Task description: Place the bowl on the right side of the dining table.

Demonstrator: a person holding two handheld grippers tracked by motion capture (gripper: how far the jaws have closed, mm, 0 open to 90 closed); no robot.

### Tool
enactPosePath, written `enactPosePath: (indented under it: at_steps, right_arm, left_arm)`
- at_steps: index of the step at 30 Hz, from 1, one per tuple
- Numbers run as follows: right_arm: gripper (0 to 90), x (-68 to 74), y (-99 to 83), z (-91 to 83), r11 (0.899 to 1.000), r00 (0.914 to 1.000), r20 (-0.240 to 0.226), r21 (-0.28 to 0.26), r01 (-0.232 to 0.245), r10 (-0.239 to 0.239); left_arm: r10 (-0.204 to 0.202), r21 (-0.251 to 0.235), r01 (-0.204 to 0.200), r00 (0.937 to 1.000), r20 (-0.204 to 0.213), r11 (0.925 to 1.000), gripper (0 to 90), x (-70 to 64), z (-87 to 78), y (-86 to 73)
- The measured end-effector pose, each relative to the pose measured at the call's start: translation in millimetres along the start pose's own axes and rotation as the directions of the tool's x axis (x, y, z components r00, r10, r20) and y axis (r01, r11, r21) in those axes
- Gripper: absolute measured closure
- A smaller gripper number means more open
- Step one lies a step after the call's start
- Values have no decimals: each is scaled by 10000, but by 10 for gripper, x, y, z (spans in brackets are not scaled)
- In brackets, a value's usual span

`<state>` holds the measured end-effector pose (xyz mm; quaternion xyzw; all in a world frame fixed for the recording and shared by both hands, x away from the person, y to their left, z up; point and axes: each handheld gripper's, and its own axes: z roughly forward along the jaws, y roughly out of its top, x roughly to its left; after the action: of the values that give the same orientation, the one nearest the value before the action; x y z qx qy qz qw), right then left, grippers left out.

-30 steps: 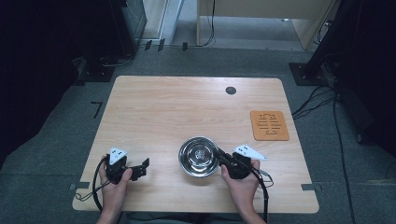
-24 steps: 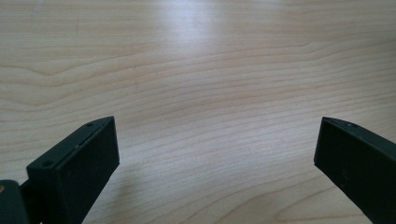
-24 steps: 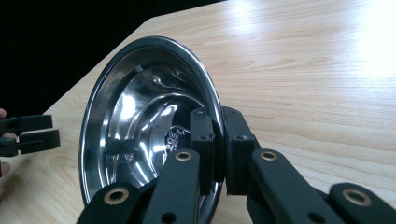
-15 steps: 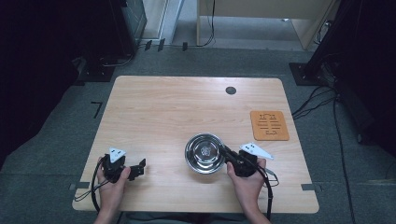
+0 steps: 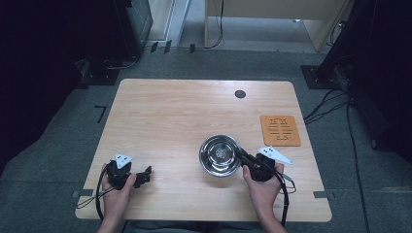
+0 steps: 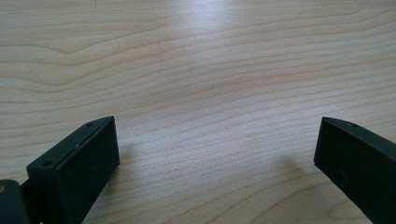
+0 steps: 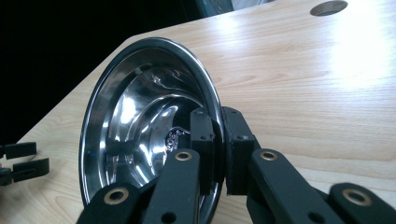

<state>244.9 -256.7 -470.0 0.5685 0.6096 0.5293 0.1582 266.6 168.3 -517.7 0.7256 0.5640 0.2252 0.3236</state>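
Observation:
A shiny steel bowl (image 5: 219,155) sits near the front middle of the wooden table (image 5: 194,116). My right gripper (image 5: 241,155) is shut on the bowl's right rim, one jaw inside and one outside, as the right gripper view shows up close at the steel bowl (image 7: 140,135) and right gripper (image 7: 215,140). My left gripper (image 5: 145,174) rests at the front left of the table, open, with bare wood between its jaws. In the left gripper view the left gripper (image 6: 215,140) has its jaws spread wide over the wood. The left gripper (image 7: 18,163) lies far off in the right gripper view.
An orange slotted mat (image 5: 280,130) lies at the right side of the table, behind my right hand. A dark round hole (image 5: 240,94) sits near the table's far edge. Cables (image 5: 330,107) and dark equipment stands ring the table on the grey floor.
My right gripper has carried the bowl to the right, a little toward the orange mat. My left gripper has stayed at the front left, drifting slightly left.

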Motion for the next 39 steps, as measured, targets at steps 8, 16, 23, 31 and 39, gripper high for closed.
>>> enactPosePath:
  at_steps: [8, 16, 23, 31, 39]
  right_arm:
    - [856, -87, 58, -50, 9996, 9997, 170, -207, -182, 185]
    - [855, -173, 109, -91, 9985, 9988, 327, -410, -355, 368]
    - [855, -244, 140, -126, 9971, 9976, 439, -561, -508, 533]
    - [856, -304, 160, -150, 9959, 9963, 559, -660, -621, 658]
    - [856, -372, 200, -202, 9933, 9941, 680, -848, -790, 849]
  left_arm:
    - [-1, 87, 1, 10000, -68, 10000, 0, 0, 15, -3]
    - [22, 110, -21, 9999, -103, 9999, 0, -2, 19, 0]
    - [67, 143, -64, 9999, -159, 9999, 0, -9, 23, 1]
    - [184, 210, -178, 9995, -260, 9996, 0, -23, 28, 3]
    - [238, 253, -229, 9991, -360, 9994, 0, -33, 31, 4]
